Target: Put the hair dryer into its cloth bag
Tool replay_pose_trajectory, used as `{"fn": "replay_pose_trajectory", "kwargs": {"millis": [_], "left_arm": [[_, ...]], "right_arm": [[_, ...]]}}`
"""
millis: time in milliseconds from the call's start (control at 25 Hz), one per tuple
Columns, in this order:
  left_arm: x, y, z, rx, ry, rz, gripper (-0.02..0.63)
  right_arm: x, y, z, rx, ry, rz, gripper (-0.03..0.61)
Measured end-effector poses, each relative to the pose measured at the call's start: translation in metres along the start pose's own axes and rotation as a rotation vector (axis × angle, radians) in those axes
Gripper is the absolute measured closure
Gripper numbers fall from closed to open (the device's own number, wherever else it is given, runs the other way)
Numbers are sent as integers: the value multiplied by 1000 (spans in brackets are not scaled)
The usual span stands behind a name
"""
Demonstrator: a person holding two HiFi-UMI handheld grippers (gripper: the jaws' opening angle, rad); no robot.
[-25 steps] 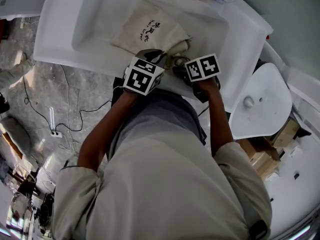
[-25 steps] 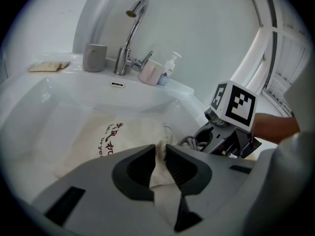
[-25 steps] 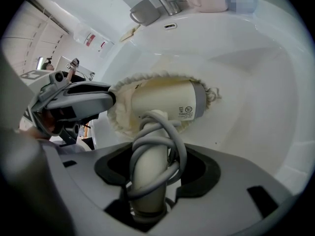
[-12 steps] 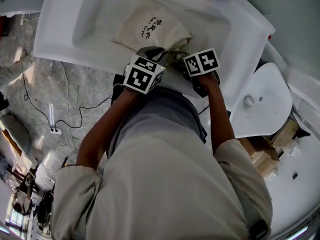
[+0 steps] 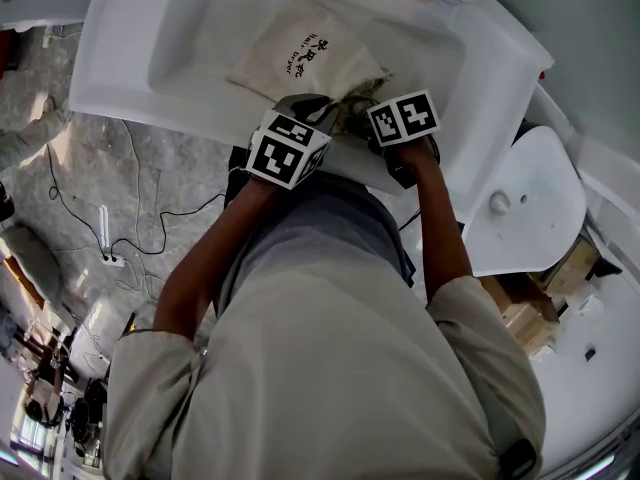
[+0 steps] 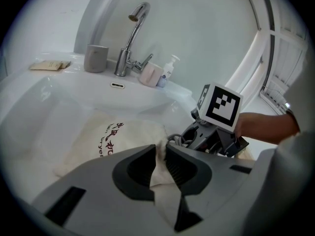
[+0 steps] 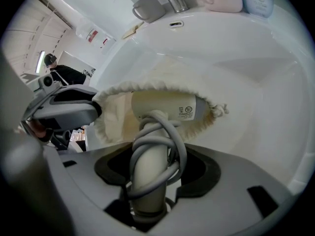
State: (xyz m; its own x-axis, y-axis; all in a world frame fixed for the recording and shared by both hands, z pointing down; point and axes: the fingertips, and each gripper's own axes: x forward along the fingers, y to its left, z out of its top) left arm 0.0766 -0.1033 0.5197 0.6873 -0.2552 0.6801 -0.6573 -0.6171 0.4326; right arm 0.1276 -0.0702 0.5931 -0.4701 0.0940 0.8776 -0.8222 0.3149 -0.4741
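Observation:
A cream cloth bag (image 5: 300,56) with dark print lies in the white sink basin (image 5: 190,38). My left gripper (image 6: 160,156) is shut on the rim of the bag's (image 6: 113,136) mouth and holds it up. In the right gripper view the gathered mouth (image 7: 115,109) stands open around the cream hair dryer (image 7: 165,107), whose body lies partly inside. My right gripper (image 7: 150,173) is shut on the dryer's handle, which has the grey cord (image 7: 170,139) wound round it. The two grippers (image 5: 318,108) (image 5: 362,118) sit close together at the basin's near edge.
A chrome faucet (image 6: 130,38), a grey cup (image 6: 96,58), a pink container (image 6: 150,74) and a soap bottle (image 6: 169,70) stand along the back of the sink. A white toilet lid (image 5: 525,203) is to the right, and cables (image 5: 110,218) lie on the floor at left.
My right gripper has edged a little further toward the bag's mouth with the hair dryer. The left gripper has kept still with the bag's rim in it.

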Motion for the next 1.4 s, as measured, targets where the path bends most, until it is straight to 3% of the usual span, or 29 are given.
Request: {"fn": "replay_pose_trajectory", "kwargs": {"millis": [640, 840, 1400], "left_arm": [[-5, 0, -2, -21, -3, -27, 546], [-7, 1, -2, -35, -1, -35, 546], [-12, 2, -2, -60, -4, -53, 546]], "right_arm": [[13, 4, 17, 14, -26, -9, 325], [14, 9, 25, 38, -49, 29, 325], [28, 17, 38, -24, -81, 12, 325]]}}
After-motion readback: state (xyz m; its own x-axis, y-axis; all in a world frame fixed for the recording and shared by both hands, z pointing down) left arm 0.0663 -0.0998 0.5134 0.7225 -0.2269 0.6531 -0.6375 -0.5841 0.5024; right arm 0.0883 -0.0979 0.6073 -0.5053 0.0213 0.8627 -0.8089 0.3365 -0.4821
